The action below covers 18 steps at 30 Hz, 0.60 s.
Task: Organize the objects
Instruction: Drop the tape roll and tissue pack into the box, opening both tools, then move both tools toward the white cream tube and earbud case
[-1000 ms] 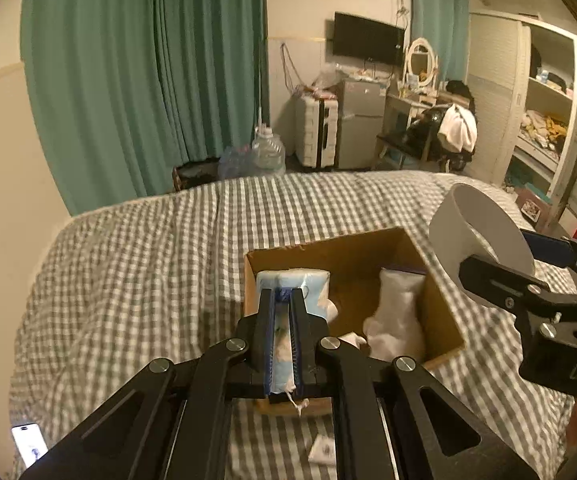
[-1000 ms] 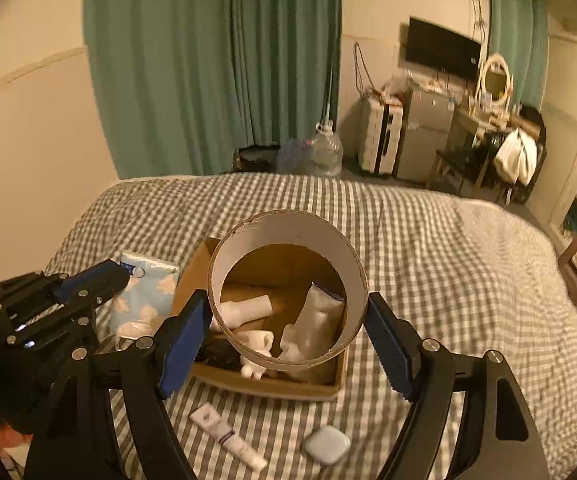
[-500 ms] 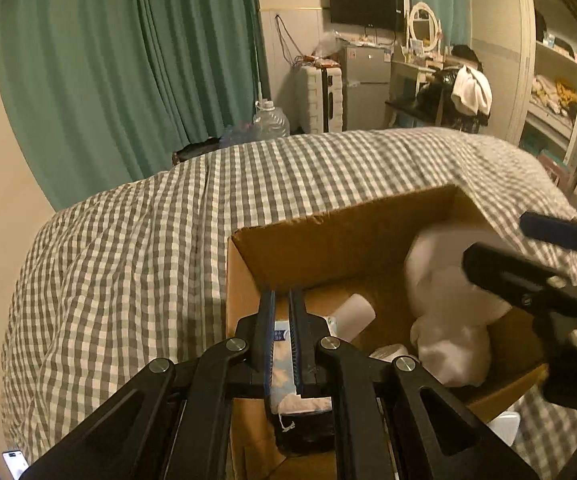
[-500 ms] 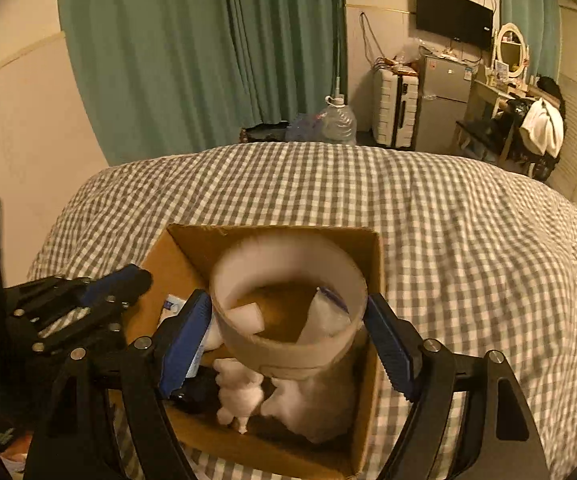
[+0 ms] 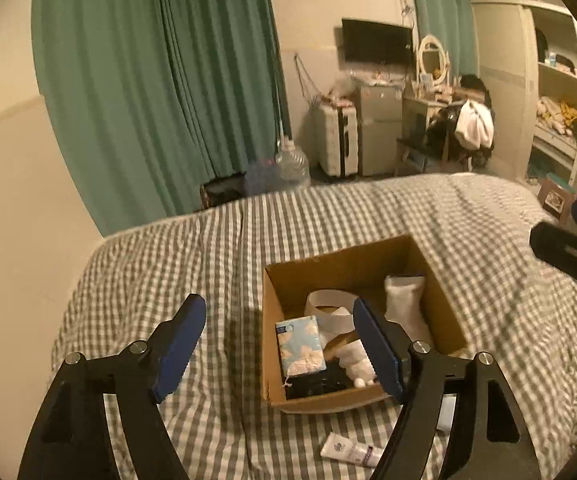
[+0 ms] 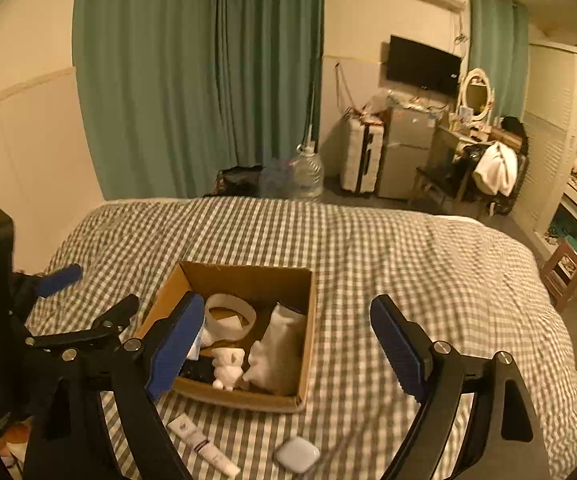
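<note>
Hovering above the cardboard box (image 6: 244, 276) on the bed (image 6: 408, 264), the left claw (image 5: 276, 344) and right claw (image 6: 284, 344) both gape wide and empty. Box filling looks mid-way; next comes the tube (image 6: 202, 444) or white case (image 6: 297, 453) (both lying just before the box).

occluded: dark item (image 5: 316, 382) at box (image 5: 340, 264) bottom, unidentifiable | cut off: tube (image 5: 350, 453) end behind left gripper (image 5: 278, 350) finger | blurred: tube label text
</note>
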### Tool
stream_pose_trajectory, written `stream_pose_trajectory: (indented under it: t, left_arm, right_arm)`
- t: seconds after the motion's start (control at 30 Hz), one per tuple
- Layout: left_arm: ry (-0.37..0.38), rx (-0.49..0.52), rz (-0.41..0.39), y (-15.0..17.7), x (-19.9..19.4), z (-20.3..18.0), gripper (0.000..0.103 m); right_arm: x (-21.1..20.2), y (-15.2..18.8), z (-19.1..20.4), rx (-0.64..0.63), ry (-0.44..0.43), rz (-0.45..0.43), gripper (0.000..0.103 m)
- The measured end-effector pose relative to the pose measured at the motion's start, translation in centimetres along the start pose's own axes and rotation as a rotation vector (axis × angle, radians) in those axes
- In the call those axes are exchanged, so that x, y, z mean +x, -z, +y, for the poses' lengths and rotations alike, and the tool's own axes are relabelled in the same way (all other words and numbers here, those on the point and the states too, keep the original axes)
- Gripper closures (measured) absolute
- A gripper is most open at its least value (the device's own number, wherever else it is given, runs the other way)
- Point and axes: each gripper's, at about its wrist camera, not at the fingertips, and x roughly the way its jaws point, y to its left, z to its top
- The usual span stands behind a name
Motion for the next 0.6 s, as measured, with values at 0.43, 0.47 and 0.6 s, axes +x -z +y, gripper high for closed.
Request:
stream_pose_trajectory:
  t: [0.43, 0.47, 0.6]
  left_arm:
    - [-0.102, -0.147, 0.015, 4.9, -4.7, 1.7, 0.008]
    - [-0.108, -0.156, 0.021, 5.5, -4.6, 1.7, 0.008]
    - [-0.119, -0.183, 0.066, 8.0, -3.0, 1.6, 0.008]
  right_arm:
    - [-6.3, 4.8, 0.4, -0.018, 0.0, 0.014, 0.015]
    - [-6.0, 5.4, 0.4, -0.016, -0.002, 0.022, 0.015]
    - [-4.5, 7.3, 0.2, -0.019, -0.004, 0.063, 0.015]
